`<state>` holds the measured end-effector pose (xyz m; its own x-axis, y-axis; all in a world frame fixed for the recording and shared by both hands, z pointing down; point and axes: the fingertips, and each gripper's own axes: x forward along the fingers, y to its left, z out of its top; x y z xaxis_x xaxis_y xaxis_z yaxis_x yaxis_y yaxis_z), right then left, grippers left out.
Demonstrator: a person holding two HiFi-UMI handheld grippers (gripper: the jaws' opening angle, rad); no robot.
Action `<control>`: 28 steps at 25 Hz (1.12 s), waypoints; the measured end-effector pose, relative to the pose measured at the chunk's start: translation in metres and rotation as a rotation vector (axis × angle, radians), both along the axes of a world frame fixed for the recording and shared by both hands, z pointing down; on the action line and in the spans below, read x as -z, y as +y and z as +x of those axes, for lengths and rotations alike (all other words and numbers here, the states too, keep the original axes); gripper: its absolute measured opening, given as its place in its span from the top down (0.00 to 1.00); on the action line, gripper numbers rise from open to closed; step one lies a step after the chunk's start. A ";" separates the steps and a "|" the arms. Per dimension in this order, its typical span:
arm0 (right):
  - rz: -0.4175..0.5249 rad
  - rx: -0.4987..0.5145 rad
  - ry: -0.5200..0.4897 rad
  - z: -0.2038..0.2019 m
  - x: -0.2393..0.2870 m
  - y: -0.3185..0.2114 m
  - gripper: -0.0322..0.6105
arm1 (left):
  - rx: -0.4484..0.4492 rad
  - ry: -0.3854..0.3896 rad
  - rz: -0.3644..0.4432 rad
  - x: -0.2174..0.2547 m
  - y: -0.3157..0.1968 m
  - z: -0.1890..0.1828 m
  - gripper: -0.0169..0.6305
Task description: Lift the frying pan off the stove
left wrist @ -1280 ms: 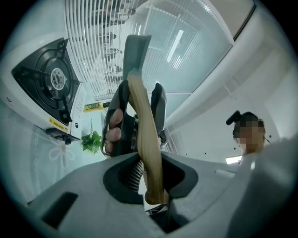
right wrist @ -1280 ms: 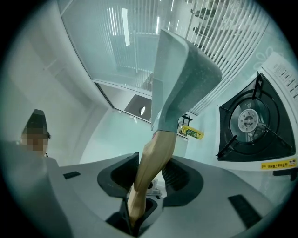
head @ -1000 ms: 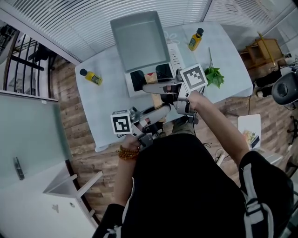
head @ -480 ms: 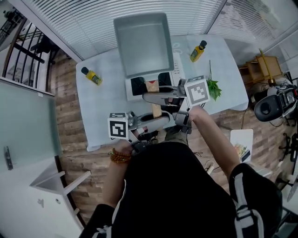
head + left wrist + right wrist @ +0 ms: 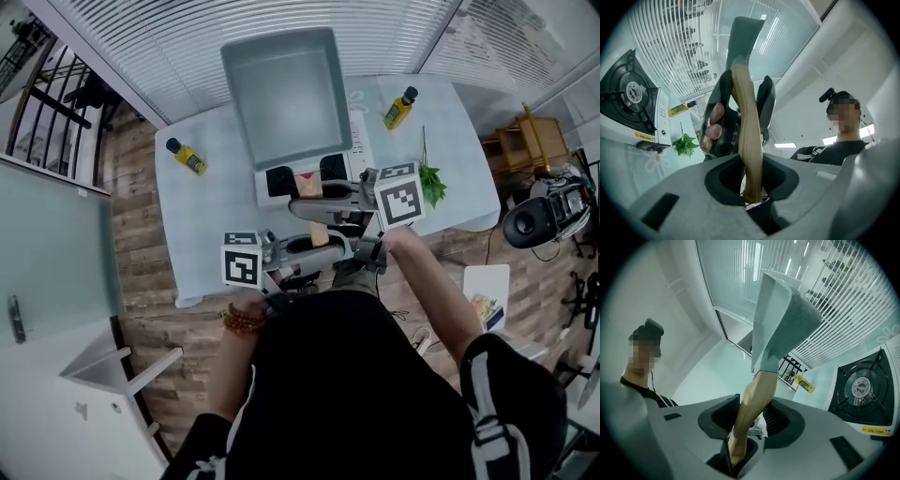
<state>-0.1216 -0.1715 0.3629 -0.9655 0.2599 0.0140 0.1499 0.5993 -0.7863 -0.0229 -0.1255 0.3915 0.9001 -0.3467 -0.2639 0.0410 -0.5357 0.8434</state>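
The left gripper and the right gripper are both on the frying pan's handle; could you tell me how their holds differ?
The right gripper clamps the wooden handle close to the grey frying pan; the left gripper clamps it nearer its free end. In the head view, the right gripper reaches in from the right, the left gripper from the left. Both are shut on the handle, holding the pan clear of the stove.
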 end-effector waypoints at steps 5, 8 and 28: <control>0.006 -0.008 -0.013 -0.001 0.000 0.000 0.73 | 0.012 -0.008 0.002 0.000 0.000 -0.003 0.86; 0.001 -0.009 -0.021 0.000 0.000 -0.001 0.72 | 0.013 -0.014 0.003 -0.001 -0.001 -0.003 0.86; -0.018 0.003 -0.036 -0.002 -0.002 -0.001 0.72 | 0.019 -0.052 -0.001 -0.005 -0.002 -0.003 0.86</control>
<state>-0.1234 -0.1724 0.3648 -0.9645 0.2629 -0.0259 0.1805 0.5844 -0.7912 -0.0262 -0.1271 0.3960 0.9060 -0.3639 -0.2163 -0.0135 -0.5354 0.8445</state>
